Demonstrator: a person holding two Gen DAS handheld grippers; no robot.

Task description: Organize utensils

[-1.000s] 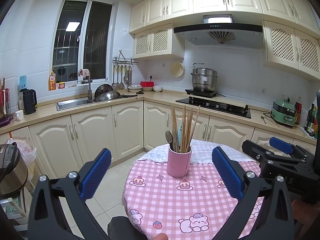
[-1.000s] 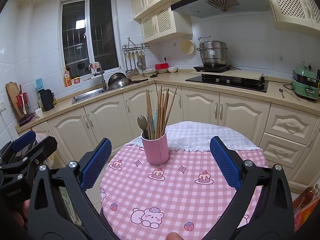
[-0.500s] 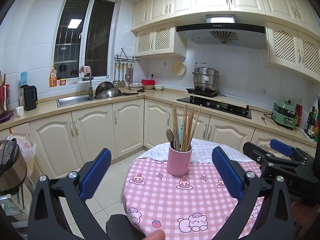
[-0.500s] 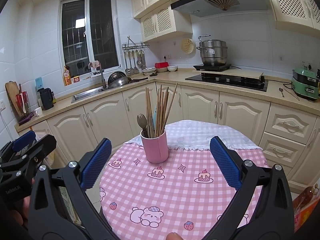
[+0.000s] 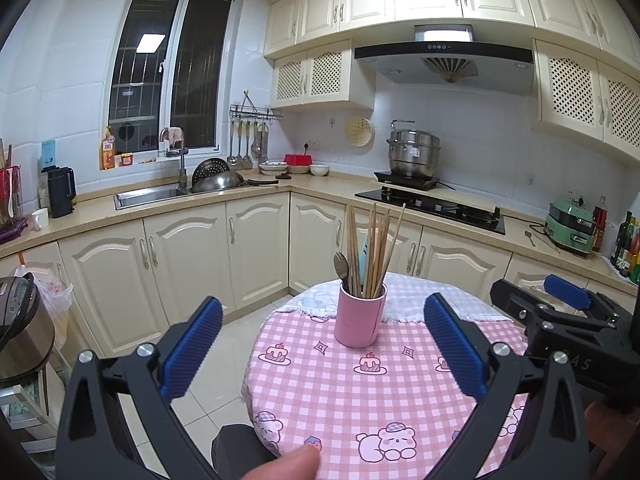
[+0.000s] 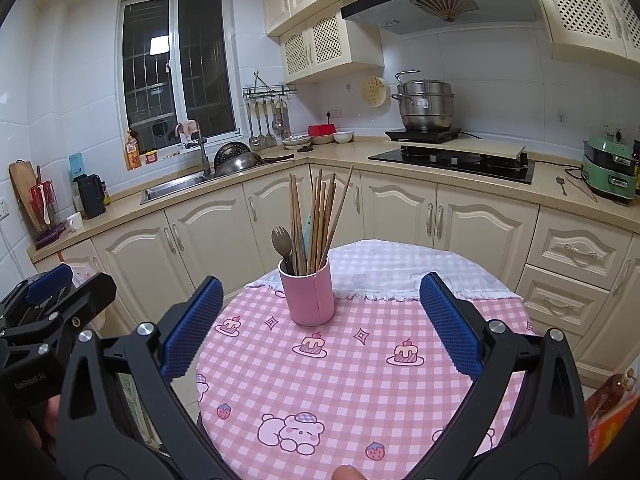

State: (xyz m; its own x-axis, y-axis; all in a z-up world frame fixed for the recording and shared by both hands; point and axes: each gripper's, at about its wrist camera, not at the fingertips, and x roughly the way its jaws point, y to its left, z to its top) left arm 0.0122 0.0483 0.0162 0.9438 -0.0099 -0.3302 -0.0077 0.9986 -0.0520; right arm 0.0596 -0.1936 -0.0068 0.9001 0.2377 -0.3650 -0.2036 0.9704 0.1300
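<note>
A round table (image 5: 320,400) with a pink checked cloth fills the lower middle of both views, and a white checked cloth (image 6: 400,268) lies over its far edge. Behind it, cream cabinets (image 5: 180,264) run under a counter across the middle of the frame, with a sink (image 5: 148,196) at the left and a black hob (image 6: 452,162) at the right under a steel pot (image 6: 426,106). The left gripper (image 5: 323,352) hangs over the near side of the table at the bottom of its view, its 2 blue fingers (image 5: 192,354) spread wide and holding nothing. The right gripper (image 6: 318,326) sits the same way in its own view, fingers (image 6: 448,326) wide apart and empty. Between them, near the middle of each frame, a pink cup (image 6: 307,294) stands upright on the pink cloth, just in front of the white one. Wooden chopsticks (image 6: 320,224) fan out of it, beside a grey spork (image 6: 281,242) and a pale blue handle (image 6: 307,228).
</note>
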